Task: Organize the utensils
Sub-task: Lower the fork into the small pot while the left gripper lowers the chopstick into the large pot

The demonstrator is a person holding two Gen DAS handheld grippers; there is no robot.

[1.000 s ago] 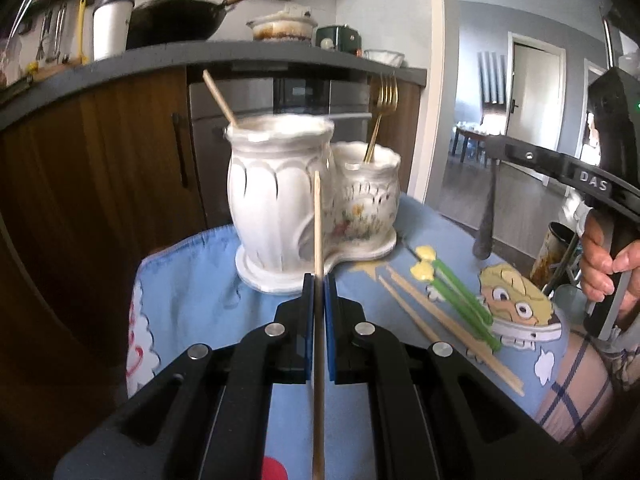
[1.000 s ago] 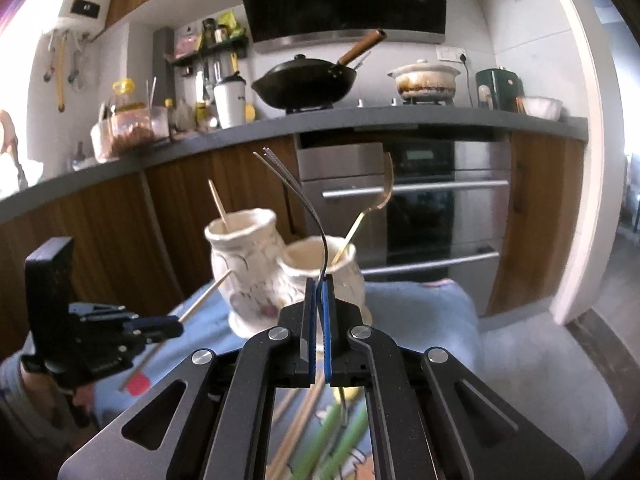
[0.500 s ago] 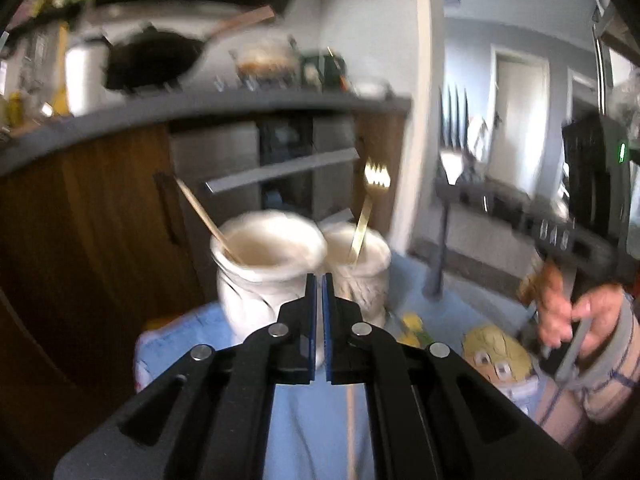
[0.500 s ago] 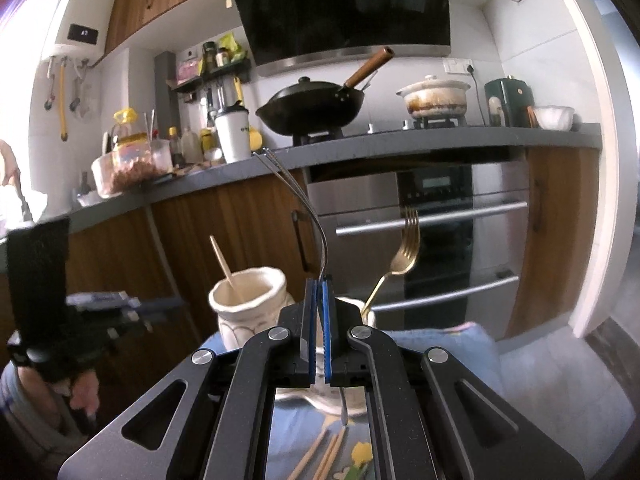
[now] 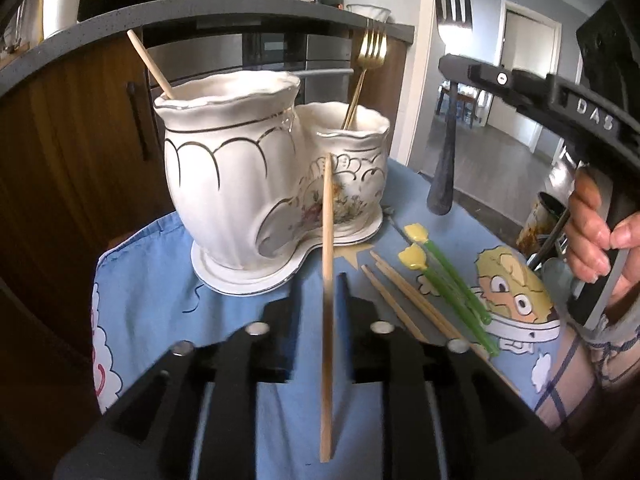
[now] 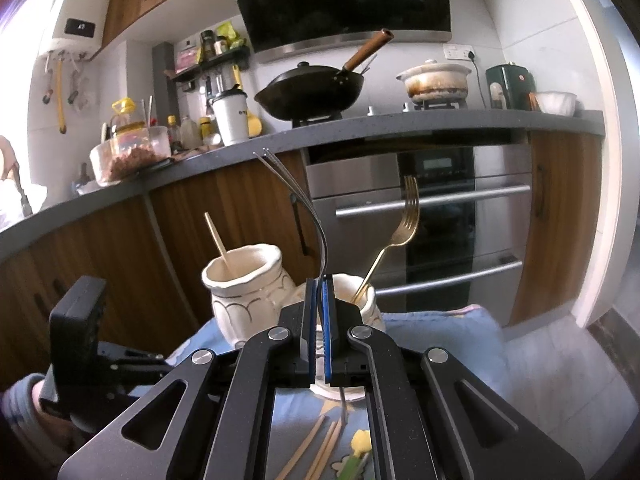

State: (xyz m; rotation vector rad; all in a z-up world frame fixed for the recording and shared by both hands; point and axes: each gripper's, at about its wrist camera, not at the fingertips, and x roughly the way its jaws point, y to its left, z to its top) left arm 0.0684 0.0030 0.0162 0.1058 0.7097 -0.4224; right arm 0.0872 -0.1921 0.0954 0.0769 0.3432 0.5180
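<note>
A white ceramic two-pot holder (image 5: 256, 184) stands on the blue cloth (image 5: 160, 300). Its tall pot holds one wooden chopstick (image 5: 150, 65), its low pot a gold fork (image 5: 366, 68). My left gripper (image 5: 320, 292) has its jaws apart, blurred, and a wooden chopstick (image 5: 327, 280) stands loose between them, in front of the holder. My right gripper (image 6: 319, 300) is shut on a silver fork (image 6: 308, 216), tines up, held above the low pot (image 6: 356, 292). That fork also shows in the left wrist view (image 5: 450, 32).
Loose wooden chopsticks (image 5: 404, 300) and two green sticks with yellow tops (image 5: 448, 280) lie on the cloth right of the holder. A kitchen counter (image 6: 360, 128) with a wok (image 6: 312, 92) and an oven (image 6: 432, 220) stands behind. A tin (image 5: 540, 220) stands off the cloth at right.
My left gripper's jaws have parted and let go of the chopstick they were shut on. It has come back down in front of the holder. The right gripper has lifted slightly with the fork.
</note>
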